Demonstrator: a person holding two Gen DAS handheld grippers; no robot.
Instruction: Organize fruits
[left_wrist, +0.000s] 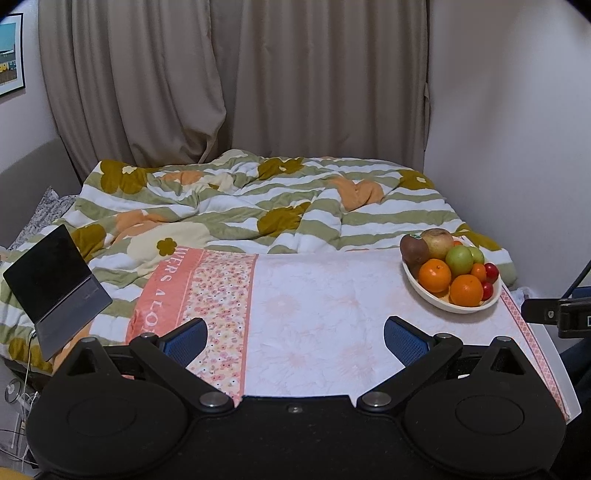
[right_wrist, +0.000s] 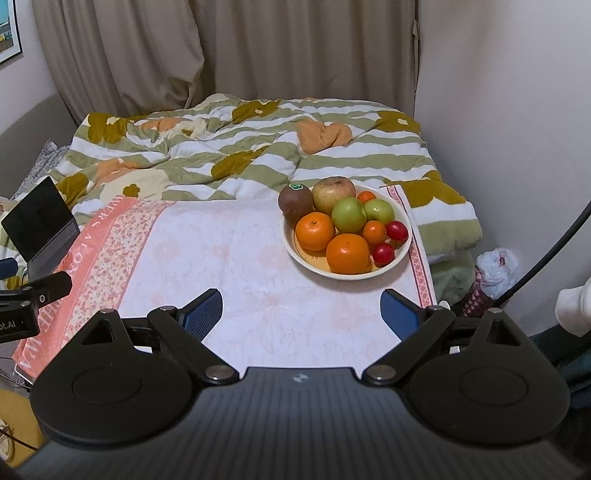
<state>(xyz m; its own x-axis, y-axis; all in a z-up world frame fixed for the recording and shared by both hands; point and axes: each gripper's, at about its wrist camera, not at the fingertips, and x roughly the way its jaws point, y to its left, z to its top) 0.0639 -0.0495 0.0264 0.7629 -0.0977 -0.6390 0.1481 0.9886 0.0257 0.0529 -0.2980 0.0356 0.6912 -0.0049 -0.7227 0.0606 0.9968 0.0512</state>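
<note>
A white bowl (right_wrist: 400, 225) full of fruit is sitting on a table with a pink flowery cloth (right_wrist: 236, 258), near the far right corner. Inside it, a brown kiwi (right_wrist: 295, 203), a big apple (right_wrist: 334, 194), two green apples (right_wrist: 349, 215), some oranges (right_wrist: 348, 254) and little red fruits (right_wrist: 397, 230) are lying piled together, touching. The left gripper (left_wrist: 295, 338) is hanging over the near side of the cloth with its jaws wide apart, holding nothing. The right gripper (right_wrist: 301, 314) is doing the same, jaws wide and empty, just before the bowl. A striped blanket (right_wrist: 240, 155) is lying behind the table. A laptop (left_wrist: 55, 284) is standing open at the left.
</note>
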